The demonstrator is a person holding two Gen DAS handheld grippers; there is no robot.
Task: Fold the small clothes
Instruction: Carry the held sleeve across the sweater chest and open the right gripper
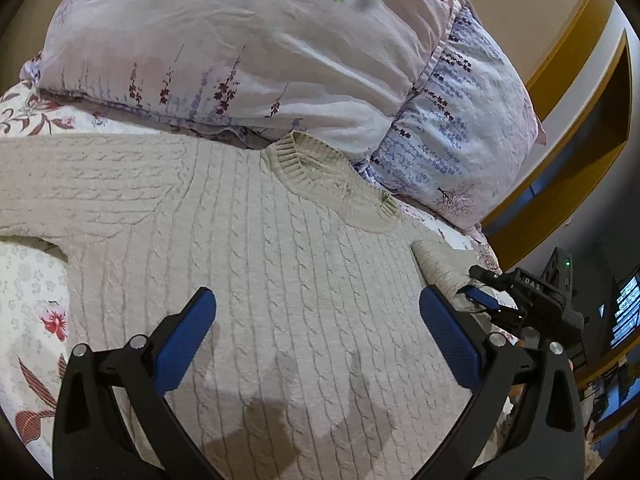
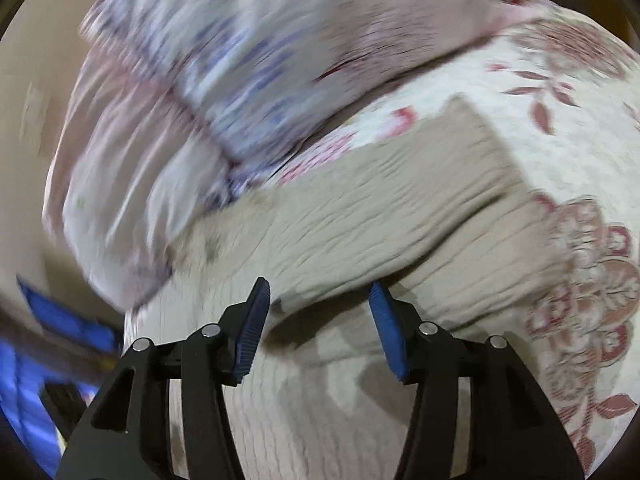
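A beige cable-knit sweater [image 1: 256, 264] lies flat on a floral bedspread, collar toward the pillows, one sleeve stretched out to the left. My left gripper [image 1: 318, 320] is open and empty, hovering over the sweater's chest. My right gripper [image 2: 318, 312] is open, its jaws either side of the sweater's right sleeve [image 2: 400, 208], which is lifted and creased; this view is motion-blurred. The right gripper also shows in the left wrist view [image 1: 486, 292] at the sleeve's raised fold.
Two floral pillows [image 1: 248, 48] lie just beyond the collar. The bedspread [image 1: 36, 304] shows at the left and, in the right wrist view, on the right [image 2: 580, 240]. A wooden frame [image 1: 576, 152] and a dark room lie past the bed's right edge.
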